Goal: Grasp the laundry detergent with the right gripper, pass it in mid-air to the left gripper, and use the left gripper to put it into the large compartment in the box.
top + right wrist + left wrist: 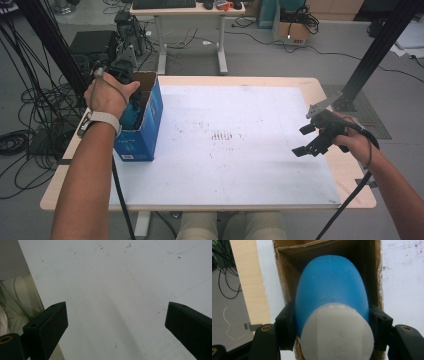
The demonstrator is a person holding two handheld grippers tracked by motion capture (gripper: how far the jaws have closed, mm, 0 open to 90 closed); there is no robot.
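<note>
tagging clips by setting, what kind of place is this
Most likely a lab or workshop for recording handling work: loose cables trail over the grey floor, black frame struts flank the table, and a second desk carries a keyboard.

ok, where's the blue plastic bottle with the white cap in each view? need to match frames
High view: the blue plastic bottle with the white cap is at the left, mostly hidden inside the open blue cardboard box, under the left hand.
Left gripper view: centre frame, bottle clamped between the left tongs, cap nearest the camera, over the box.
Right gripper view: not in it.
Shared landmark: the white table mat.
</note>
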